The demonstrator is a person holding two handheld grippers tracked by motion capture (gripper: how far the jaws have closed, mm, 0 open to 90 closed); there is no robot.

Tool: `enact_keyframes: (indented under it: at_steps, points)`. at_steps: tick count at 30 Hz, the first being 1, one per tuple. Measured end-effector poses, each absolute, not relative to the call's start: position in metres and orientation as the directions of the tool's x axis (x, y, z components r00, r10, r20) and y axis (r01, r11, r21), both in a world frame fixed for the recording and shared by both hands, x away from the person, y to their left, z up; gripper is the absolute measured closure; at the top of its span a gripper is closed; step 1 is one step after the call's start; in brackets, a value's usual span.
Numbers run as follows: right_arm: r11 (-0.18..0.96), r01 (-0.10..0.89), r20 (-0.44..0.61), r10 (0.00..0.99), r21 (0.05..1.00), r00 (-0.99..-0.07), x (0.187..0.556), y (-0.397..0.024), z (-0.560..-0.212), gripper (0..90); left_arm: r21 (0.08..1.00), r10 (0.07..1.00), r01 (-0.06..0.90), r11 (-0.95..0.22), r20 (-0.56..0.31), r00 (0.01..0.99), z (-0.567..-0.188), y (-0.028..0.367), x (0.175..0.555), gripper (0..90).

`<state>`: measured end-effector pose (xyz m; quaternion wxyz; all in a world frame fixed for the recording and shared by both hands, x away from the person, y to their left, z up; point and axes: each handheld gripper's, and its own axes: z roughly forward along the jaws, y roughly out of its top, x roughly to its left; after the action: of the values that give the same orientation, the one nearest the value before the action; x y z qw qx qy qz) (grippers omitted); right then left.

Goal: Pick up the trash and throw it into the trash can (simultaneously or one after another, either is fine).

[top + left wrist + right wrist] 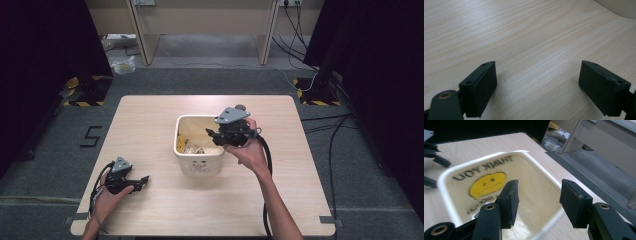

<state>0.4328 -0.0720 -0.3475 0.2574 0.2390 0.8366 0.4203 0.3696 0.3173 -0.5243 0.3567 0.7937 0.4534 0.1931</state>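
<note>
1. Hovering over the right rim of the cream tub [199, 161], the right gripper [212, 134] points leftward into it, carried in the person's right hand [248, 150].
2. Its jaws stand apart with nothing between them: released, gripping nothing. In the right gripper view the two black pads [510, 200] frame the tub's inside, with clear space between them.
3. That same view shows print on the tub's inner wall: a yellow smiley face [487, 183] and the words "THANK YOU", seen the wrong way up.
4. The tub stands near the middle of the worktop [150, 120], a little towards the right edge, upright, with its open top facing up. A printed face also shows on its outer wall nearest the person.
5. Small yellowish bits [192, 147] lie on the tub's bottom in the high view; what they are I cannot tell.
6. The left gripper [144, 181] rests low near the front left corner of the worktop, held in the left hand [107, 197], well apart from the tub and pointing right.
7. Its jaws are spread wide and empty, released; the left gripper view shows bare wood grain between the pads [484, 87], with a corner of the tub at the top right.
8. A black cable [266, 165] trails from the right gripper along the forearm towards the front edge.
</note>
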Motion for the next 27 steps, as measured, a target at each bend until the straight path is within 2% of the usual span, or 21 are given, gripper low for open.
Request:
enact_keyframes:
  at_steps: [10,17,27]
  points:
    - [0.521,0.24,-0.241,0.692,0.819,-0.68,0.442,-0.103,-0.349,48.5,0.743,0.859,0.582,-0.33,-0.02,0.512,-0.524,0.317,0.37,14.0]
    - [0.507,0.293,-0.23,0.736,0.811,-0.637,0.453,-0.119,-0.361,42.7,0.743,0.859,0.582,-0.33,-0.02,0.512,-0.524,0.317,0.37,14.0]
    - [0.504,0.341,-0.22,0.759,0.793,-0.612,0.468,-0.132,-0.381,44.4,0.743,0.859,0.583,-0.329,-0.02,0.512,-0.524,0.317,0.369,14.0]
